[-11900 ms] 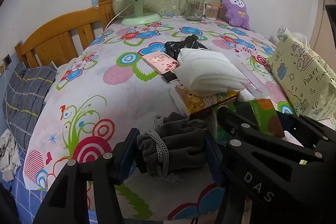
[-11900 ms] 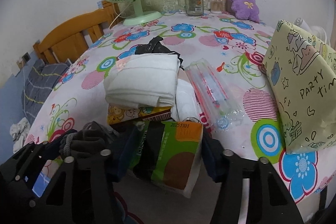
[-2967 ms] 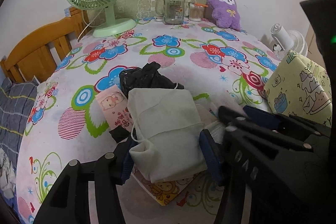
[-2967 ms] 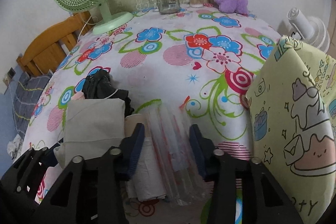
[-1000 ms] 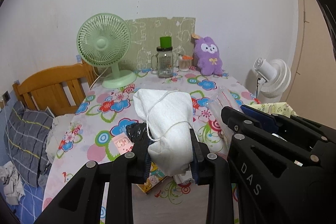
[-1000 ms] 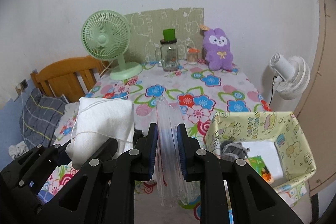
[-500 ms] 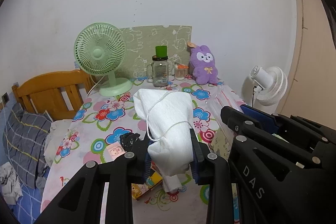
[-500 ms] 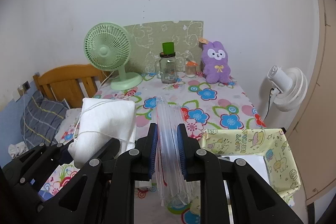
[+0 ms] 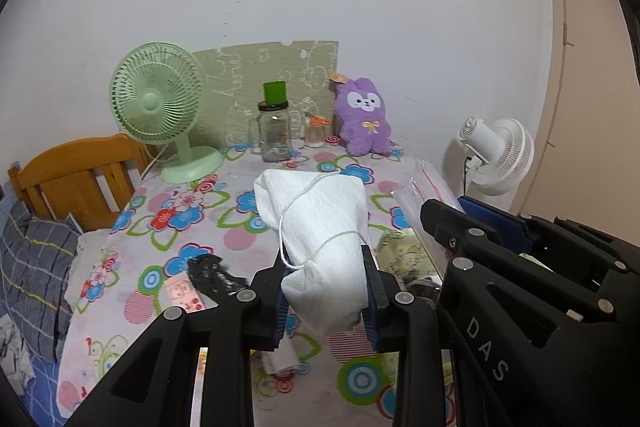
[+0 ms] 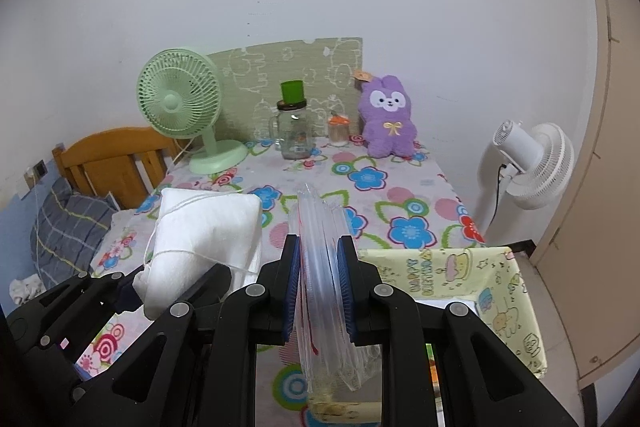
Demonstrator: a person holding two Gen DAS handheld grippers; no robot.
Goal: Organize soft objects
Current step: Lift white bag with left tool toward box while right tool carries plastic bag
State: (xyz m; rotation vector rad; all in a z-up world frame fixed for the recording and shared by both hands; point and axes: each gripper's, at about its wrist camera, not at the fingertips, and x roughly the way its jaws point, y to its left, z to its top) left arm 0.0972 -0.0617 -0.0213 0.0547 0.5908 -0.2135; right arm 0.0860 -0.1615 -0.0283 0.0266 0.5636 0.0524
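My left tool [image 9: 326, 293] is clamped on a white drawstring pouch [image 9: 320, 227], held above the floral-cloth surface [image 9: 192, 227]. My right tool [image 10: 318, 293] is clamped on a clear plastic packet [image 10: 320, 267], held edge-on and hanging below the pads.

Left wrist view only: a black fabric item [image 9: 212, 277] and a pink card [image 9: 184, 295] lie on the surface at 9 o'clock from the pouch.

Right wrist view only: the open yellow cartoon-print storage box [image 10: 508, 291] sits at 3 o'clock from the packet, just beside the surface edge.

Both views: green desk fan [image 9: 156, 107], glass jar [image 9: 274, 141] and purple plush rabbit [image 9: 364, 117] at 12 o'clock along the wall.
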